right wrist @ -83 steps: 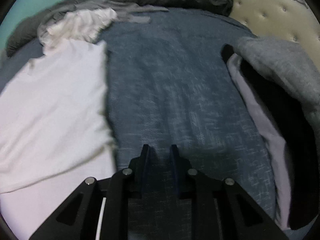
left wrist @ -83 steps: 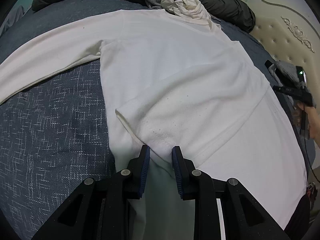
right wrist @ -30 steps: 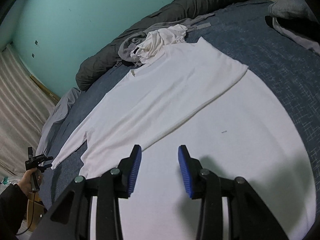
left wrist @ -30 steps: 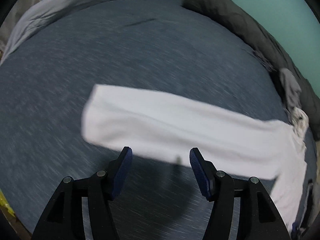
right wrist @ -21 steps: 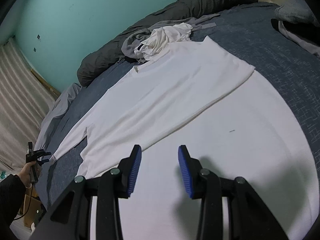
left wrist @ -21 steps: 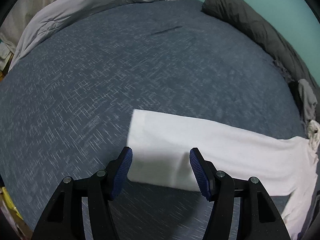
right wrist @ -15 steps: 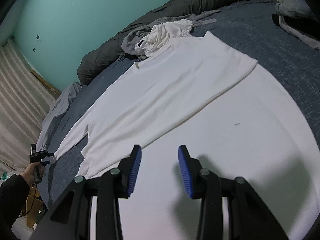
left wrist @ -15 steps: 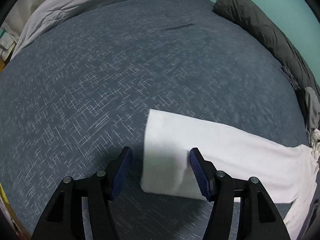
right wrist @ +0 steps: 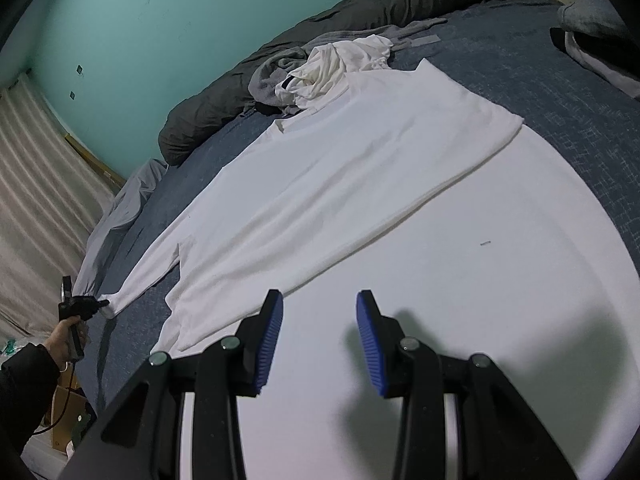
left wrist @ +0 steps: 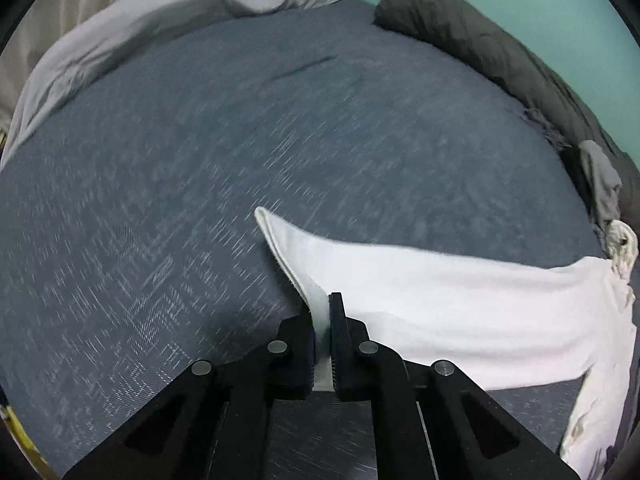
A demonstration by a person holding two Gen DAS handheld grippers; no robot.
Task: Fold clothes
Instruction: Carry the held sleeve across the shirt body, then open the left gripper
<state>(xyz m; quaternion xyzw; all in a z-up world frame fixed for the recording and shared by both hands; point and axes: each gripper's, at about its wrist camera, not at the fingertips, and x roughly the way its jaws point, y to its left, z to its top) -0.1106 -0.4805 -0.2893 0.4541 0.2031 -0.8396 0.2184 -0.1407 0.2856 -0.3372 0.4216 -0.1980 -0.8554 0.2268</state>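
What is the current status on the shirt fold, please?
Left gripper shut on white long-sleeved shirt cuff. Right gripper open above it. Nothing obstructing.

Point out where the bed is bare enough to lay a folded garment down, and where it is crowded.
Bare blue bedspread runs from the sleeve cuff pinched in the left gripper up to the light grey sheet. A second strip lies between the white shirt and the grey garments. Crowded: the crumpled clothes pile against the dark duvet.
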